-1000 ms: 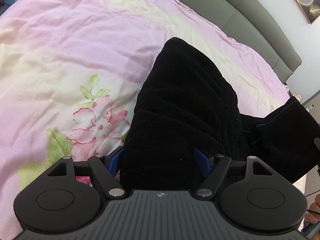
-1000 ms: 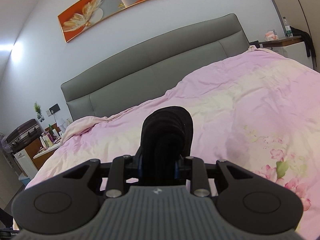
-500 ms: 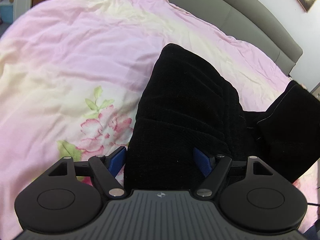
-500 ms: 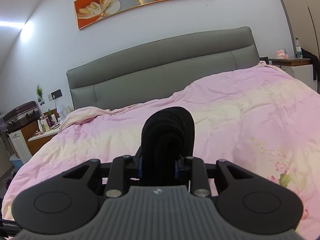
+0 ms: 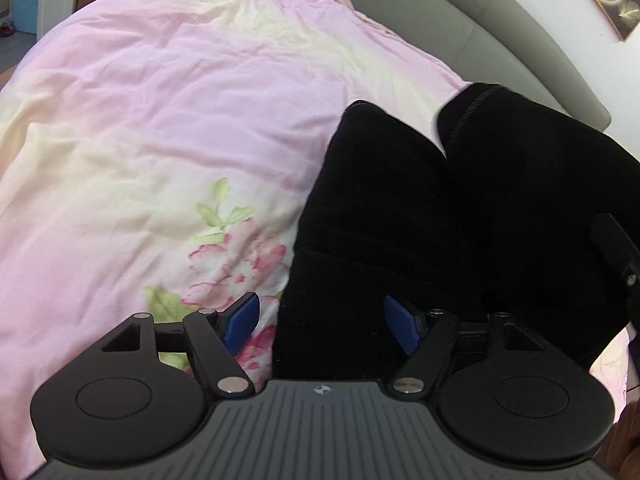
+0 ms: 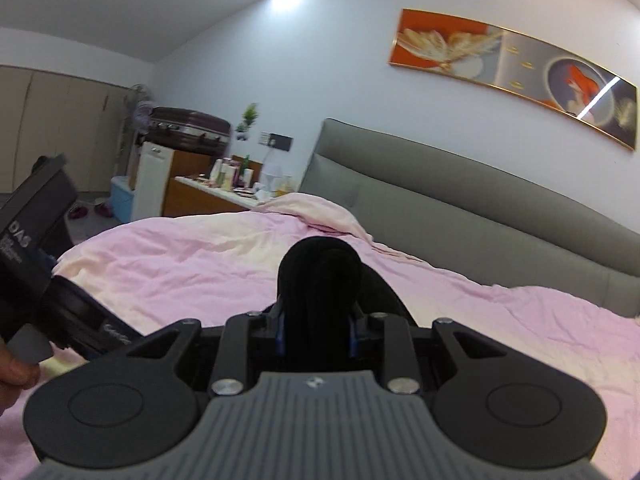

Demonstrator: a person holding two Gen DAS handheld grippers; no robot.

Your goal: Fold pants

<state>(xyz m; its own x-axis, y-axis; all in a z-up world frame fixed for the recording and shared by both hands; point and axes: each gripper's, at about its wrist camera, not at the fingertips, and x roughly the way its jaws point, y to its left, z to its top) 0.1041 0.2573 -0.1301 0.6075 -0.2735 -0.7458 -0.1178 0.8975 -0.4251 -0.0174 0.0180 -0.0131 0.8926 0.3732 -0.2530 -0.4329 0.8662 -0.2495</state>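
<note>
Black pants [image 5: 400,208] lie folded on the pink floral duvet [image 5: 160,120]. My left gripper [image 5: 320,322] is open, its blue pads [image 5: 240,318] spread at either side of the near edge of the pants, not clamping them. My right gripper [image 6: 316,336] is shut on a bunched fold of the black pants [image 6: 318,276] and holds it above the bed. In the left wrist view this lifted part [image 5: 540,184] hangs at the right, over the lower layers. The body of the left gripper [image 6: 36,264] shows at the left of the right wrist view.
The grey padded headboard [image 6: 460,216] runs along the far side of the bed. A bedside table [image 6: 216,196] with bottles stands at the left, by a white cabinet [image 6: 150,184] and a blue bin [image 5: 24,12]. A long painting [image 6: 516,72] hangs above the headboard.
My right gripper has swung left with the pants fold, bringing it over the lower layers. My left gripper's pads have spread wider and no longer press the cloth.
</note>
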